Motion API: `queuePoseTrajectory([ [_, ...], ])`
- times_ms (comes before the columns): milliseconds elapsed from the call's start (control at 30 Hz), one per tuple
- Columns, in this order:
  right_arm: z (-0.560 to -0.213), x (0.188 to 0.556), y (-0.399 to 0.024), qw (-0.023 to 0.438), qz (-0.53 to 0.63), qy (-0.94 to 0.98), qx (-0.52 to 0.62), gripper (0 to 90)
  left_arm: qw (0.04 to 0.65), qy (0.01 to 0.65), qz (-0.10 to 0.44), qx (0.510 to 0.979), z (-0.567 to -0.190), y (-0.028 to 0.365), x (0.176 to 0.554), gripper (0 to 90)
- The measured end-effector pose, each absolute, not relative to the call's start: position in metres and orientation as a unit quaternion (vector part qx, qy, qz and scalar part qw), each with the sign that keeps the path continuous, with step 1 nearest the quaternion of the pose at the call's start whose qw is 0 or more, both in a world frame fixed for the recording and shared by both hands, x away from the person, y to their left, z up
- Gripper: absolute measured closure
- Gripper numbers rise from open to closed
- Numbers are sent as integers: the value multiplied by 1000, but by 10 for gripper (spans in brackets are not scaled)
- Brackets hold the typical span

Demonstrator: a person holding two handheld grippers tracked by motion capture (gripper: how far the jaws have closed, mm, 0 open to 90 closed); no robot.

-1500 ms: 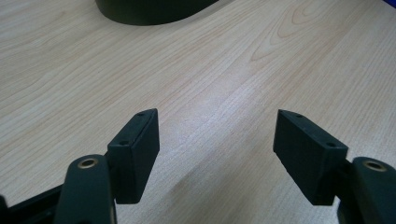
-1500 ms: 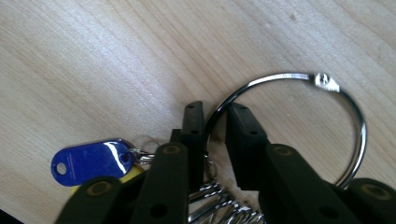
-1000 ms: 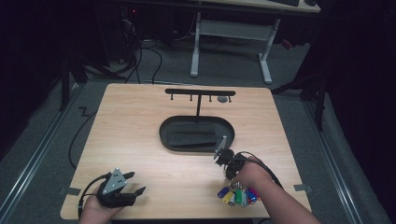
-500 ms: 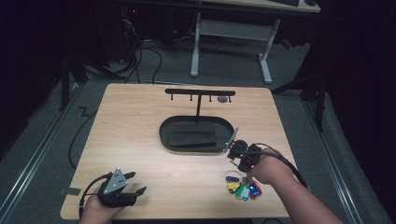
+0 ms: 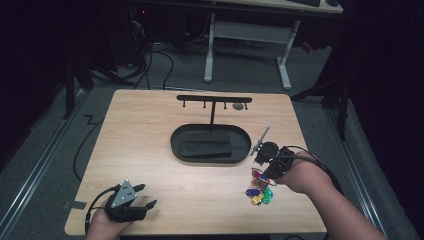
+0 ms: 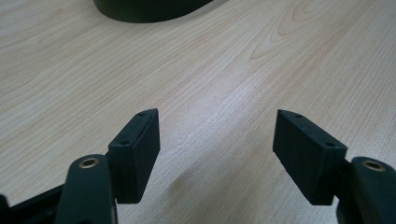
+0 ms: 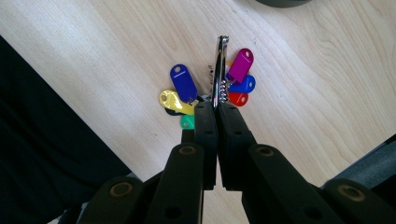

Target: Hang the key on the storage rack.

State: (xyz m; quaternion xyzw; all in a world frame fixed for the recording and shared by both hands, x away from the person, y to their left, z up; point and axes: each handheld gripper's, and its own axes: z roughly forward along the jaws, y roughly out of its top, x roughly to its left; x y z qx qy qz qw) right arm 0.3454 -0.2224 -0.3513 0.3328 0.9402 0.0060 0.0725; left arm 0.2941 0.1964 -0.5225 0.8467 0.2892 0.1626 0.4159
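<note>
right hand-held gripper (image 5: 262, 153) sits at the right side of the desk (image 5: 150, 145), forearm coming in from the bottom right corner, wrist bent so the jaws point toward the tray (image 5: 210, 143); jaws pressed together, pinching a metal key ring (image 7: 218, 70) edge-on. in the right gripper view the ring runs straight up from the jaw tips, long axis in line with the jaws. key tags (image 5: 260, 187) hang from it in a bunch, just above the desk near the front right, just beside the tray's right end. six tags counted in the right gripper view: blue, yellow, green, magenta, a second blue, red; some overlap, so there may be more. left hand-held gripper (image 5: 142, 196) rests low at the front left corner of the desk, hand under it, jaws spread wide with bare wood between them, pointing toward the tray. one oval black tray at desk centre, one black rack (image 5: 214, 98) with hooks behind it.
</note>
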Motion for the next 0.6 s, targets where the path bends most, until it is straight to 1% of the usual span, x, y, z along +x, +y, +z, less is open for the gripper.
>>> queuePoseTrajectory([
  [100, -343, 346, -223, 66, 20, 941, 332, 880, 413, 287, 164, 849, -522, 196, 294, 325],
  [367, -311, 346, -224, 68, 37, 940, 334, 880, 416, 287, 168, 846, -521, 196, 291, 325],
  [600, -296, 350, -225, 71, 54, 937, 338, 880, 417, 286, 168, 846, -522, 195, 294, 324],
])
